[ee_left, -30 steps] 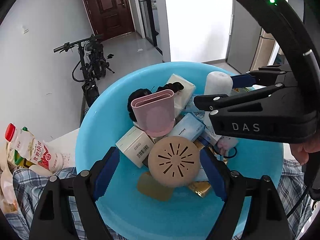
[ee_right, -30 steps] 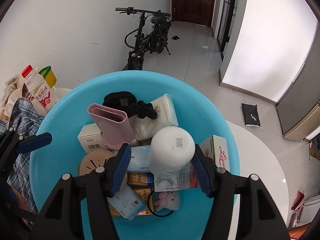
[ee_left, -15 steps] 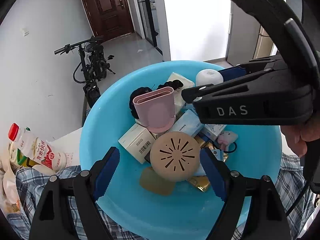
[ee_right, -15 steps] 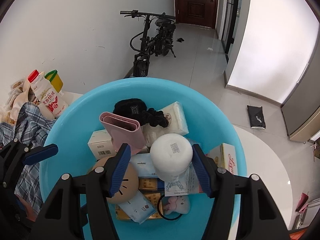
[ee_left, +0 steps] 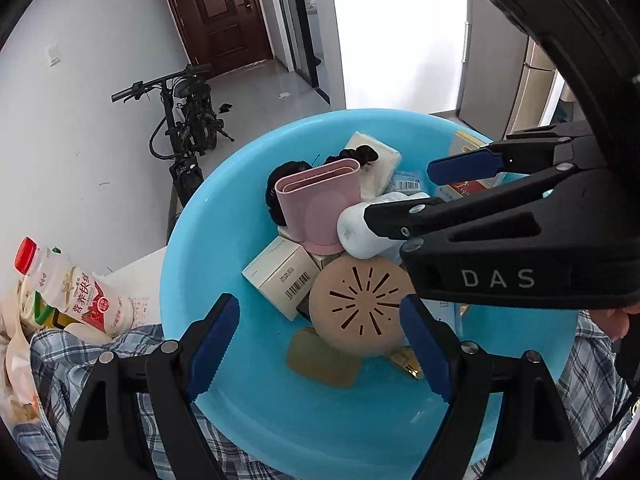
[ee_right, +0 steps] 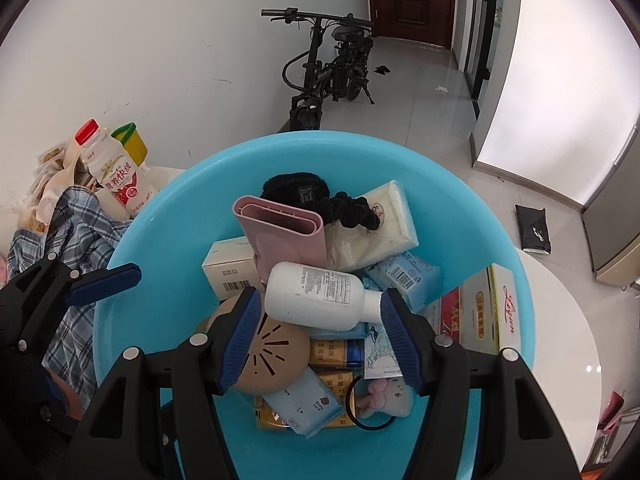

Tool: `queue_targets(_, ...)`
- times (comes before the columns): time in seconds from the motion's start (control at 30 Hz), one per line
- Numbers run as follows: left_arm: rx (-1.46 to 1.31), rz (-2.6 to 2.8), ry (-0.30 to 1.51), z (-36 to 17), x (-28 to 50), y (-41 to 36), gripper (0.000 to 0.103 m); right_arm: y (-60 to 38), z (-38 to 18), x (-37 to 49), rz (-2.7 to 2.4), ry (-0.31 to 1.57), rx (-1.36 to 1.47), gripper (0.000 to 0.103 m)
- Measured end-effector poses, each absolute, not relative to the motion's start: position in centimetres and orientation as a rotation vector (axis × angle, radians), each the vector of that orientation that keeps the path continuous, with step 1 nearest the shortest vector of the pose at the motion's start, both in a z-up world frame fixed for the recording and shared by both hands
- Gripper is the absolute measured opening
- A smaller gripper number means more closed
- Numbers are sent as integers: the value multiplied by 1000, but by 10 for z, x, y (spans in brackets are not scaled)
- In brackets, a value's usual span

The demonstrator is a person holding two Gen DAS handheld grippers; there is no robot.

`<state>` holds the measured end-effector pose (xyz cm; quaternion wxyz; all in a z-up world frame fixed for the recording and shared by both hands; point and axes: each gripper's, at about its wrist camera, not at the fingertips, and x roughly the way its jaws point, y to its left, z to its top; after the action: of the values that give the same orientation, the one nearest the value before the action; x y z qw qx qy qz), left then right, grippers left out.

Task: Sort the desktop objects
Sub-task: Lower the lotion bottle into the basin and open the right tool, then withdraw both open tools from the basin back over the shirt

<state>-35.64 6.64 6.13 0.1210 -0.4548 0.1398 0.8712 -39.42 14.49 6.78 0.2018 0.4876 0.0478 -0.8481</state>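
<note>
Bottle (ee_right: 316,296), upright a second ago, is now lying loose between the spread right gripper (ee_right: 322,332); left gripper (ee_left: 316,344) is hovering spread over the basin (ee_left: 192,240).

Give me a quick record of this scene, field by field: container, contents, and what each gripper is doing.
container: blue basin
contents: white bottle lying on its side, pink holder, round tan disc, barcoded white box, tissue pack
right gripper: open, straddling the white bottle
left gripper: open, over the tan disc
beside basin: drink bottle, plaid cloth

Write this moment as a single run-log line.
left gripper: open, above basin | right gripper: open, white bottle lying between fingers | basin: full
</note>
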Motion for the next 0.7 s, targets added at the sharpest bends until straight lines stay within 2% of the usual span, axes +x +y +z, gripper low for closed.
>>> queue_targets(0.27,-1331,2531,354,62,-356,67,84,159,69,-388,-2380,111,1365,61)
queue_targets(0.7,-1330,2584,365,70,-337,61,84,181,74,-368,-2415,108,1365,61)
